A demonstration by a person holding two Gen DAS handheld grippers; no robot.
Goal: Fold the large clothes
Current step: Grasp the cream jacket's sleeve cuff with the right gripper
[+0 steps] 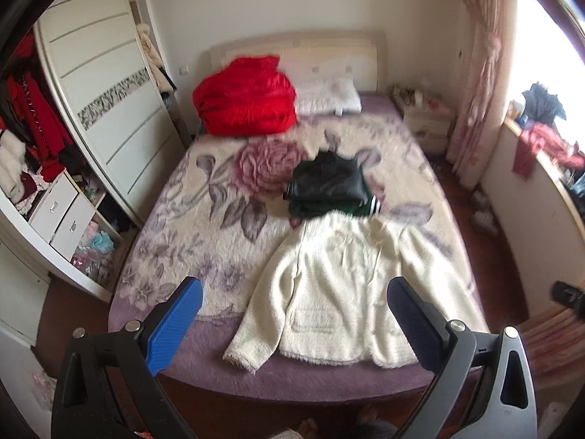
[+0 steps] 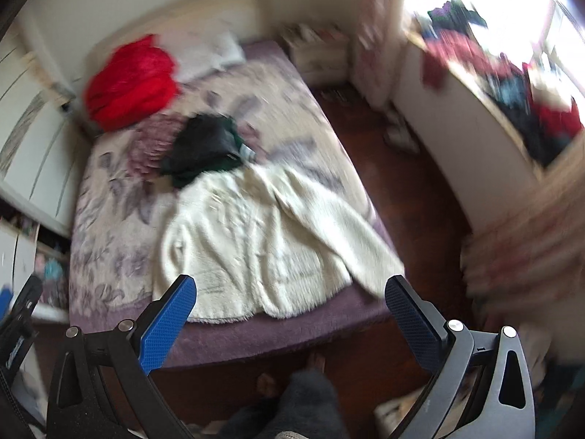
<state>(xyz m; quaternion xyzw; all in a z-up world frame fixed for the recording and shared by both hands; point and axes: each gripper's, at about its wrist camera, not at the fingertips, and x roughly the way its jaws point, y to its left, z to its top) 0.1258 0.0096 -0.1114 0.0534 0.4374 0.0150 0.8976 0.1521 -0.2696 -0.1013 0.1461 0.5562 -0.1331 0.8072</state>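
A: How many garments on the bed (image 1: 190,190)?
B: 1 cream jacket (image 1: 329,285) spread flat at the foot, 1 dark folded pile (image 1: 329,186) touching its collar, 1 red bundle (image 1: 245,95) and 1 pillow (image 1: 329,100) at the head.
A: And the 2 grippers?
B: The left gripper (image 1: 294,323) and right gripper (image 2: 290,320) both gape wide, holding nothing, above the foot of the bed, the jacket beyond their fingertips.

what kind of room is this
A bedroom, most likely in a home: a bed with a pillow, an open wardrobe full of clothes, and a nightstand by the curtain.
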